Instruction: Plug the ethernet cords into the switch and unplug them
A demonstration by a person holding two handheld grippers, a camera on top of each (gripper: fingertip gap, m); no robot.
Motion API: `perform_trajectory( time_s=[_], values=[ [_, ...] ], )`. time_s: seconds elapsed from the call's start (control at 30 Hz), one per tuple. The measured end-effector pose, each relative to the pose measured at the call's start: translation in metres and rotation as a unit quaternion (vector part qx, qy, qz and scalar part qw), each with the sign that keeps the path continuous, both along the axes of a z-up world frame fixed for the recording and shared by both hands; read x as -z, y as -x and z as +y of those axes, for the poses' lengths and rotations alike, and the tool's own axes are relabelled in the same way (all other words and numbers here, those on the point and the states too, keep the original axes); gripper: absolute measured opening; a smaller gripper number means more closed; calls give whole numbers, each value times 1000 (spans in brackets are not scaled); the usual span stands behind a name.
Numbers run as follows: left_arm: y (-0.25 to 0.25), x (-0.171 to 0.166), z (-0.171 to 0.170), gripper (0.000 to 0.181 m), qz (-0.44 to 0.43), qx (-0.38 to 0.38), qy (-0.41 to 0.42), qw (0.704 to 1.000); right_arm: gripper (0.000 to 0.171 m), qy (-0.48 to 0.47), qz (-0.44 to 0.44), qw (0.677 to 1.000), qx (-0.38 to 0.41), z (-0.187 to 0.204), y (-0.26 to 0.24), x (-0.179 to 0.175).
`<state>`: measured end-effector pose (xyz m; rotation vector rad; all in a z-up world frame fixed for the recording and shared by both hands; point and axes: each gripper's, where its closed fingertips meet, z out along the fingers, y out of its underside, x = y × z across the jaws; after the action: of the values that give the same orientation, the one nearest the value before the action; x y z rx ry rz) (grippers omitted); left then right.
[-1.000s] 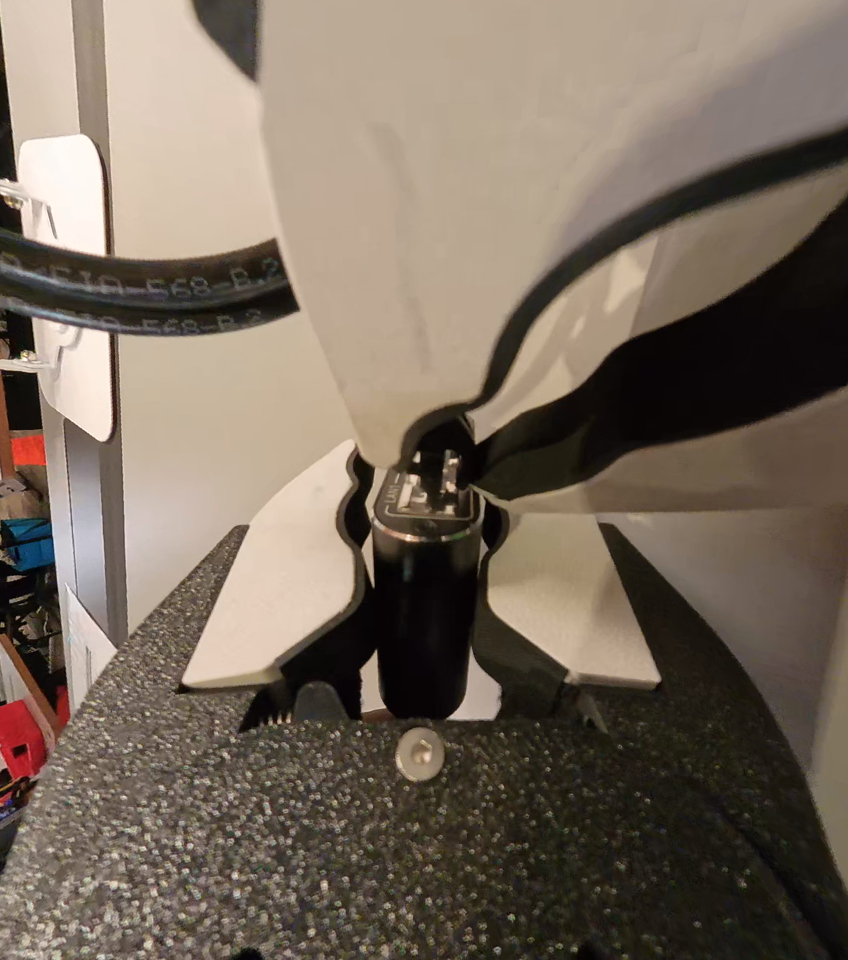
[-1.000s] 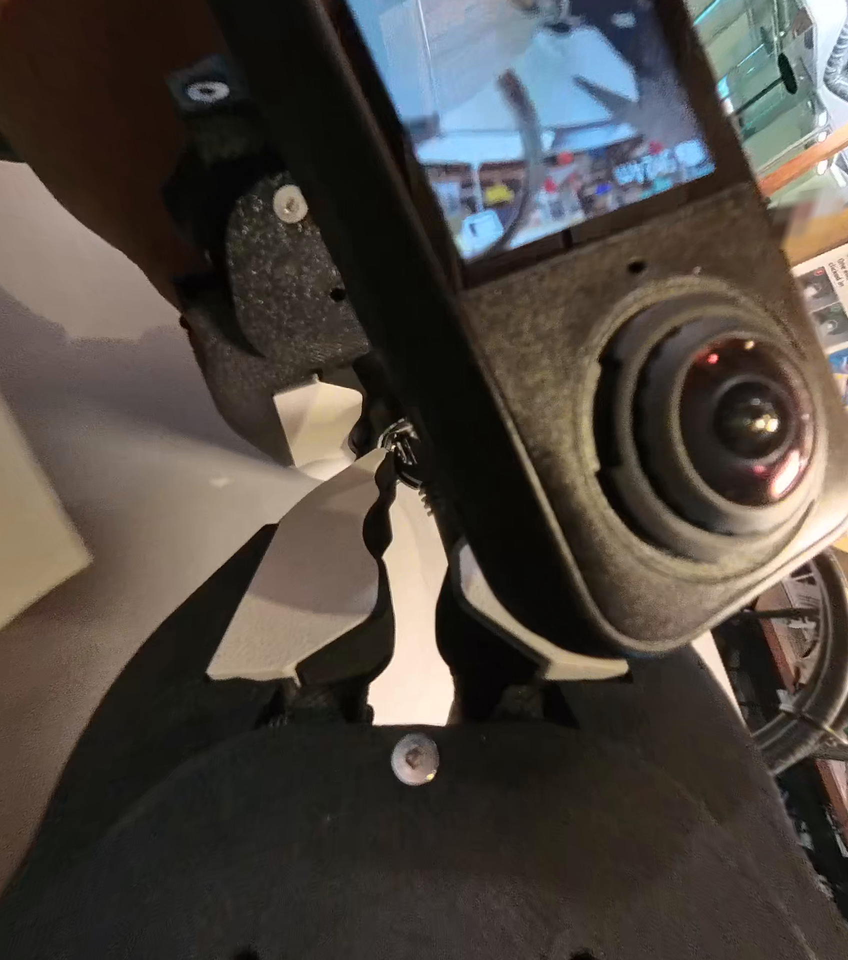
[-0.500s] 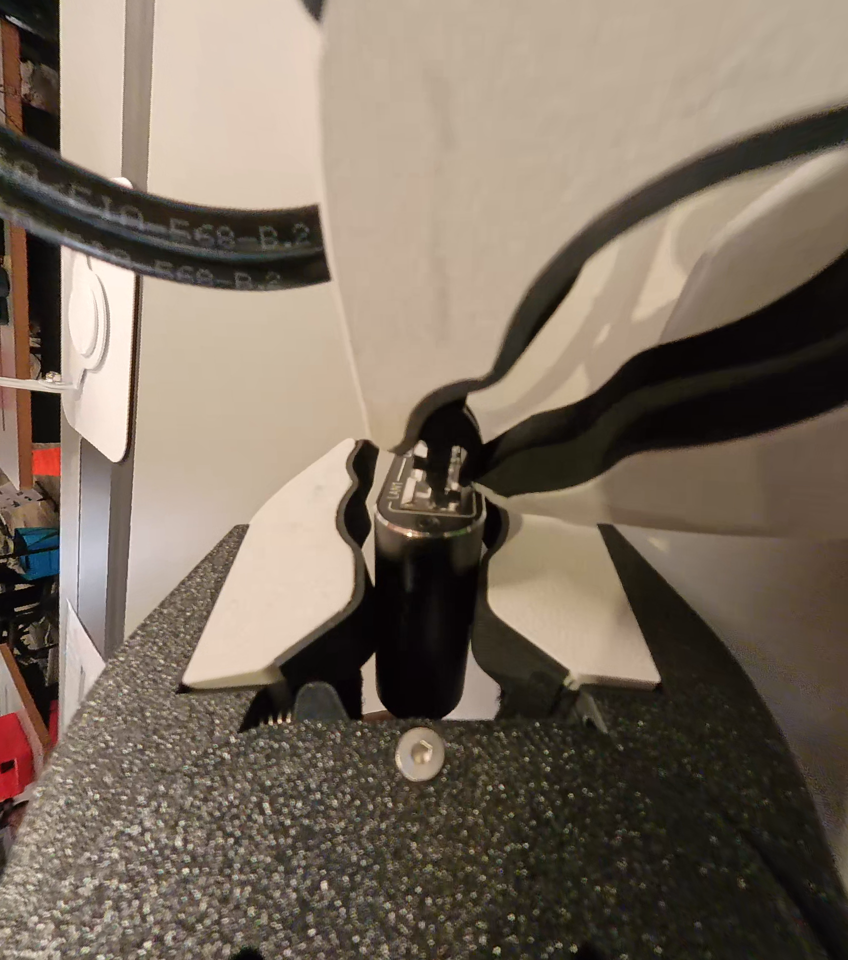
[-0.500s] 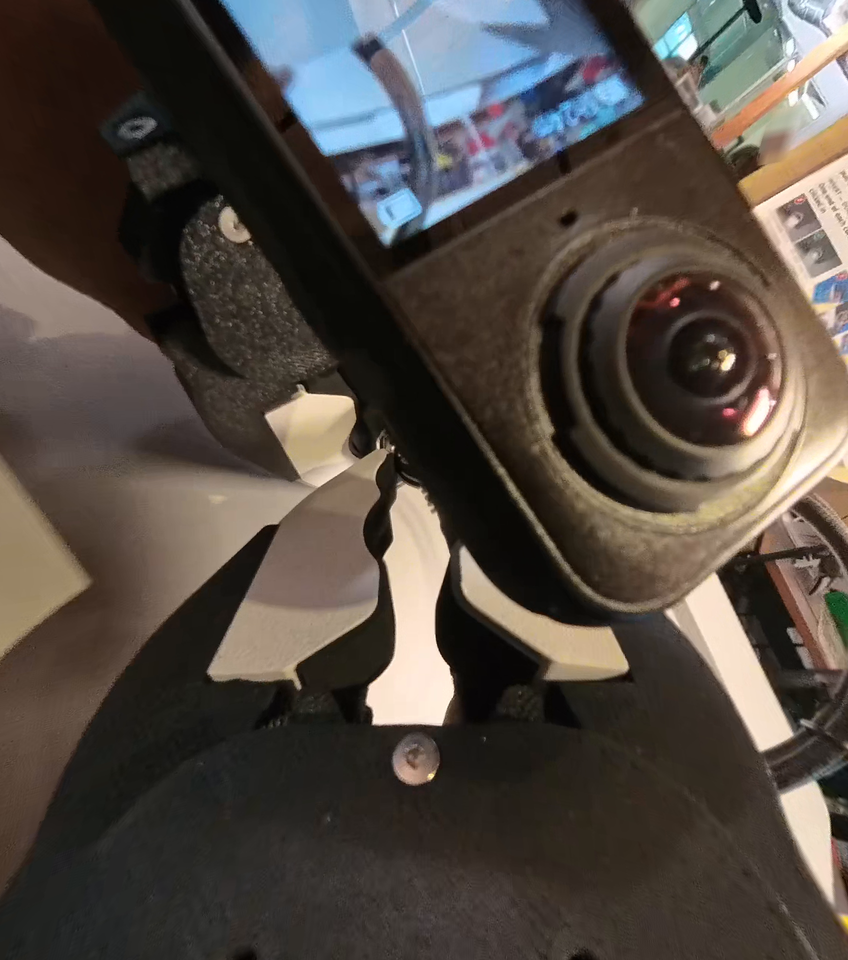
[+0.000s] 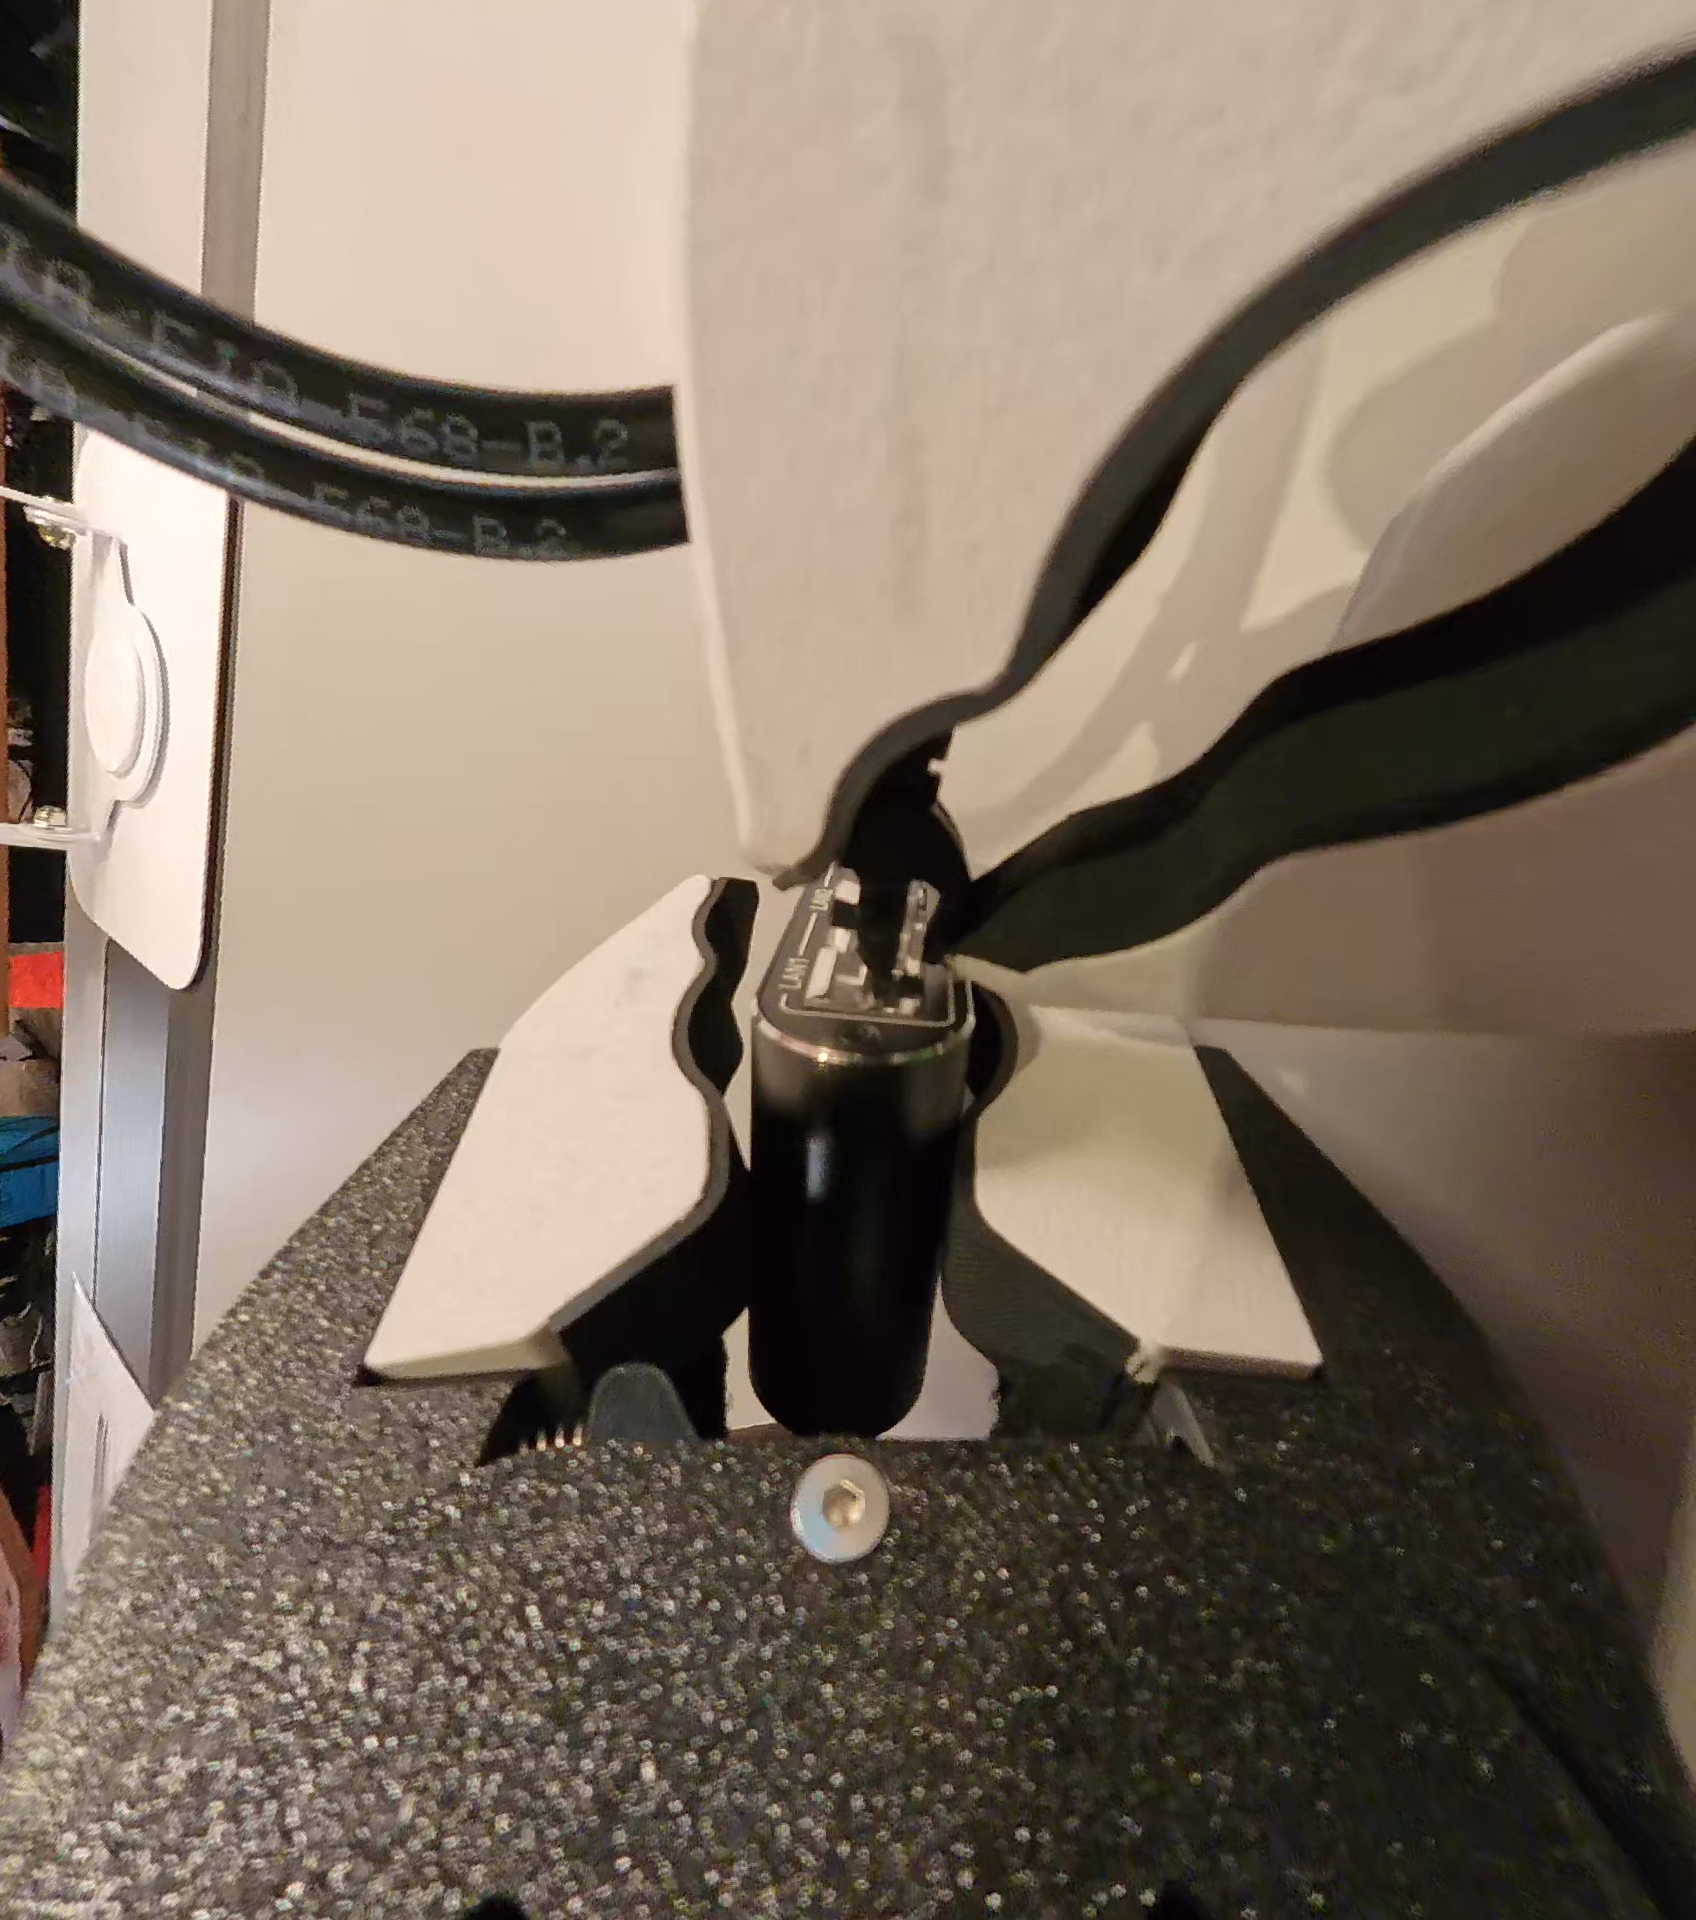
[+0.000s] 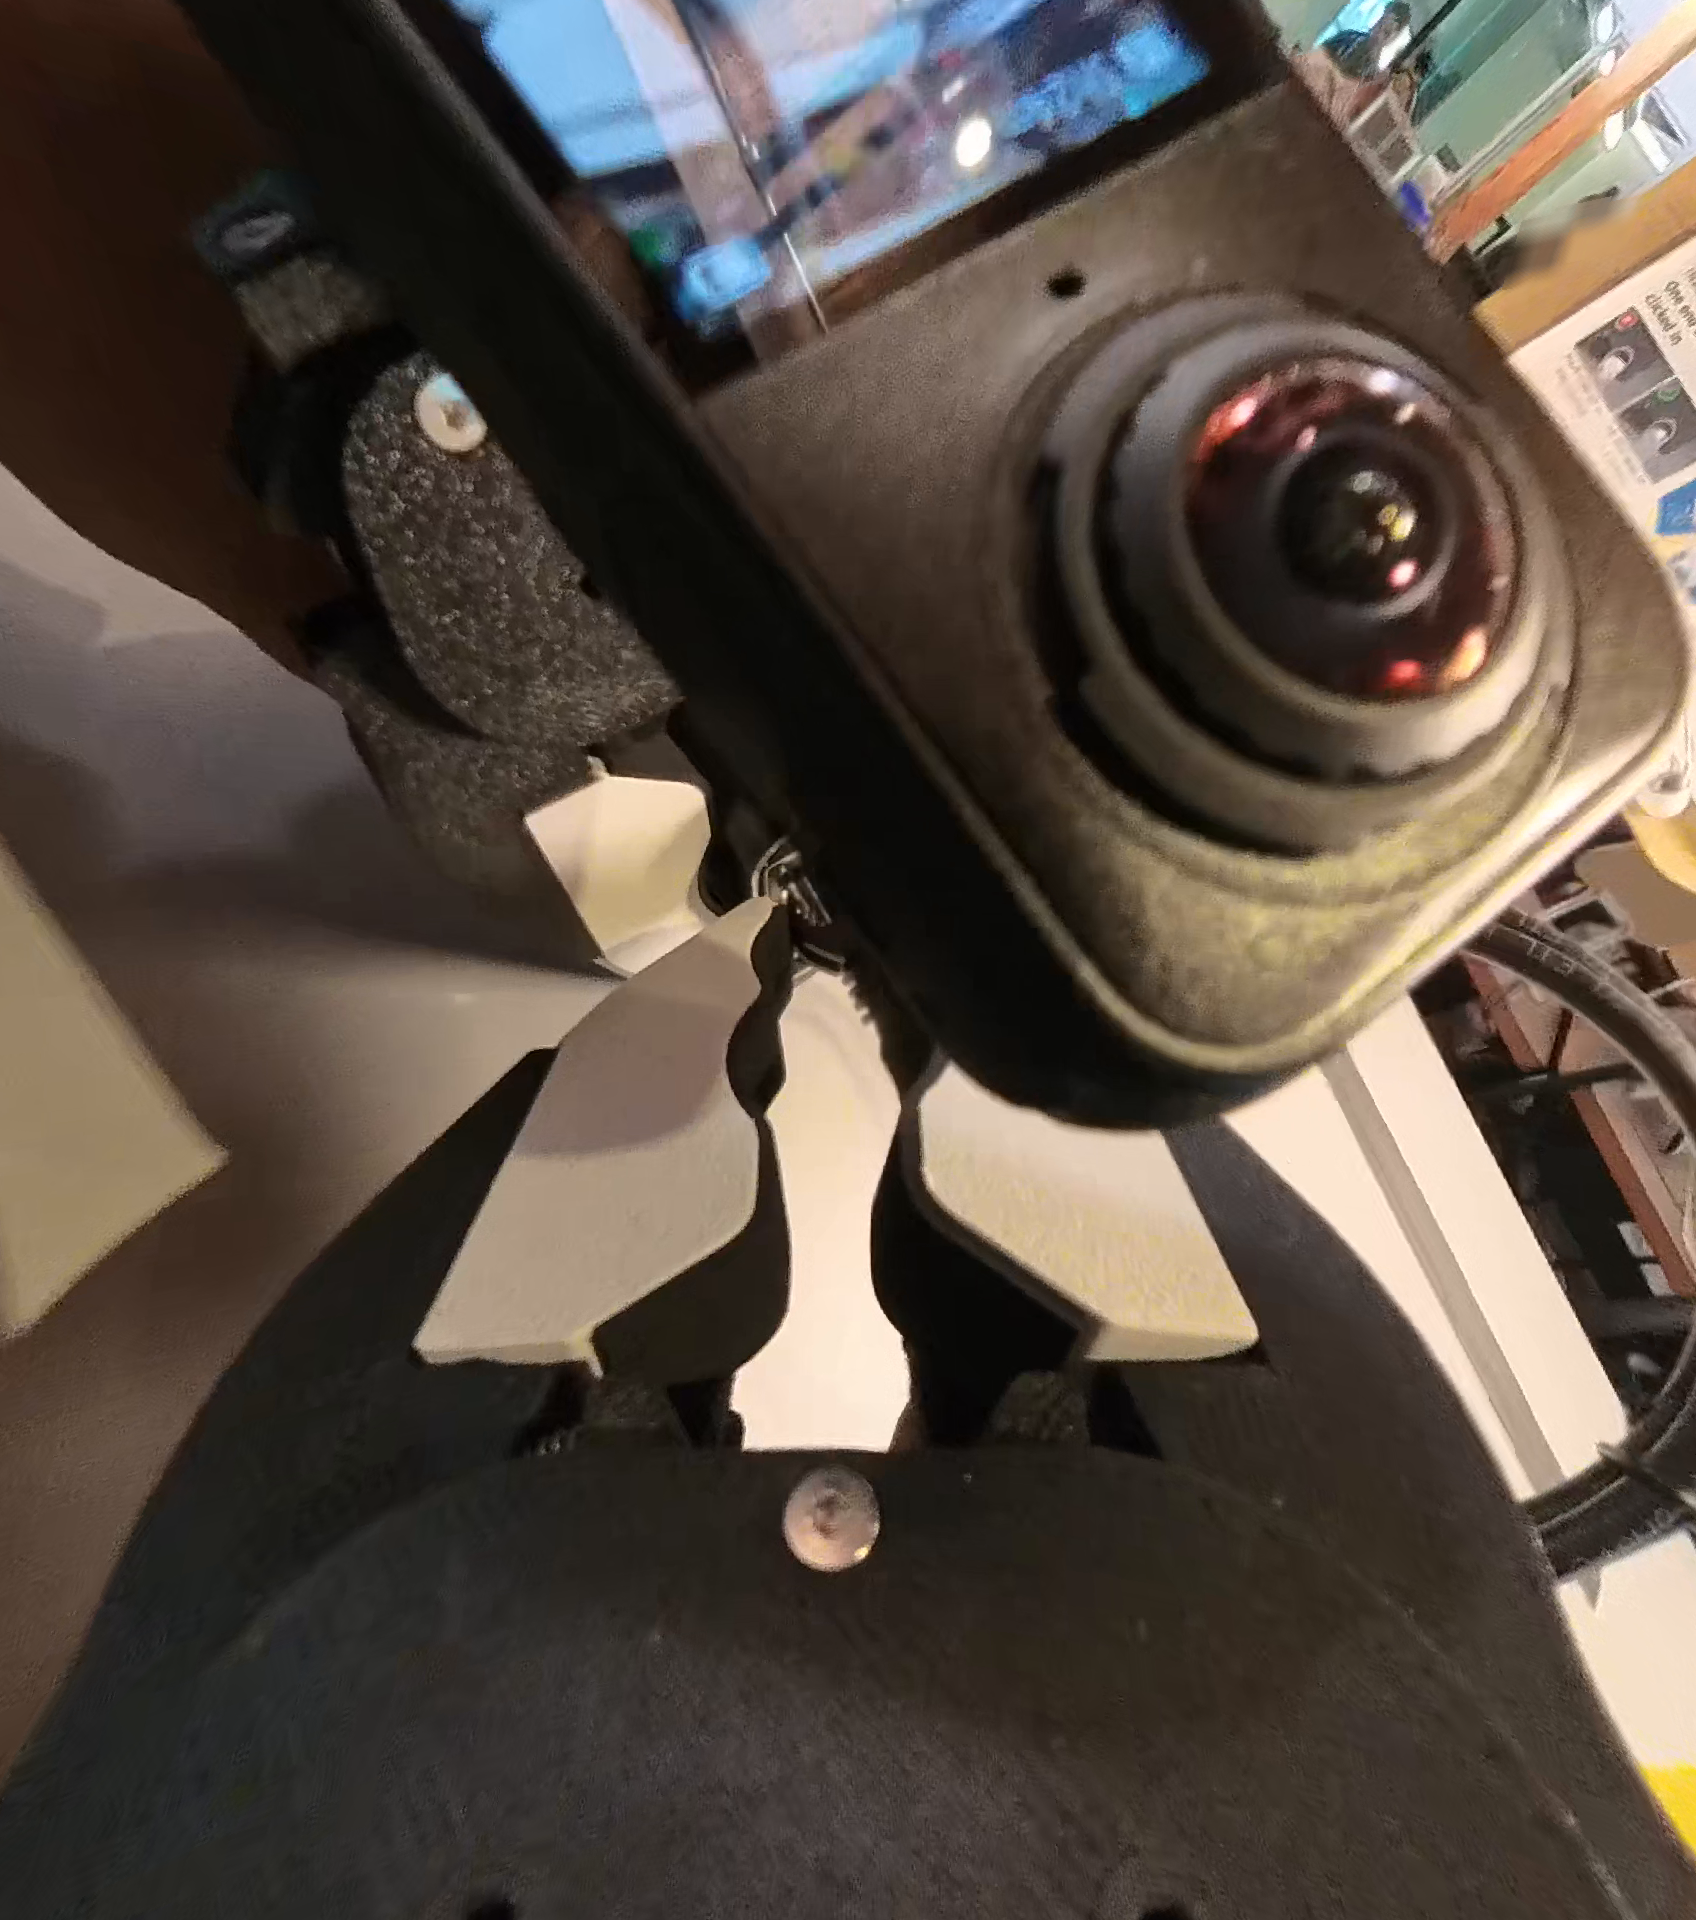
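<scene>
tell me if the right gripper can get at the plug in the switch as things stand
Probably yes. In the left wrist view the right gripper already has its fingertips around the ethernet plug at the port end of the switch, which the left gripper clamps. Nothing lies between; whether it grips firmly is unclear.

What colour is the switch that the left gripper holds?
Glossy black switch, with a silver rim; left wrist view.

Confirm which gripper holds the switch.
The left gripper: its jaws clamp the sides of the black switch. The right gripper instead pinches the cord's plug at the switch's port end.
</scene>
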<state>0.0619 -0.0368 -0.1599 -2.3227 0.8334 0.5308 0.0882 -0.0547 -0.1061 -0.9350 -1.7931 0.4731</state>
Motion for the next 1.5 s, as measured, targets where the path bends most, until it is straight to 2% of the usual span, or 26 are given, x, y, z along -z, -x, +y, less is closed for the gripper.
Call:
perform_trajectory(
  time_s=[0.03, 0.33, 0.57, 0.8, 0.87, 1.0, 1.1, 1.17, 1.23, 1.37, 1.5],
  values=[
    [0, 0, 1, 42, 6, -2, 0, 1000, 16, 4, -2, 1000, 5, 1, -1, 0],
    [-2, 1, 4, 42, 8, -1, -7, 1000, 16, 13, 0, 1000, 26, 5, -4, 3],
    [-22, 1, 0, 41, -107, 25, 7, 994, 18, -18, 15, 1000, 5, 2, -9, -4],
    [-27, -4, 3, 39, -118, 17, -9, 993, 18, -64, 12, 998, 23, 8, -10, -5],
    [-28, -3, 2, 38, -124, 21, -9, 992, 18, -41, 8, 999, 15, 8, -10, -4],
    [-34, -6, 0, 38, -164, 39, -14, 986, 18, -34, 21, 999, -13, 3, -11, -7],
    [-41, -13, -2, 38, -230, 50, -21, 972, 19, -42, 53, 997, -38, -2, -15, -18],
    [-35, -18, -1, 38, -256, 41, -33, 965, 6, -17, 69, 997, -44, -2, -20, -27],
    [-31, -27, -2, 38, -301, 37, -49, 952, 7, 26, 68, 996, -49, 1, -26, -31],
    [-45, -43, -11, 37, -384, 91, -53, 917, 20, 161, 47, 983, -72, 4, -30, -29],
    [-73, -52, -21, 37, -429, 161, -39, 888, 33, 253, 49, 960, -108, -5, -30, -33]
  ],
)
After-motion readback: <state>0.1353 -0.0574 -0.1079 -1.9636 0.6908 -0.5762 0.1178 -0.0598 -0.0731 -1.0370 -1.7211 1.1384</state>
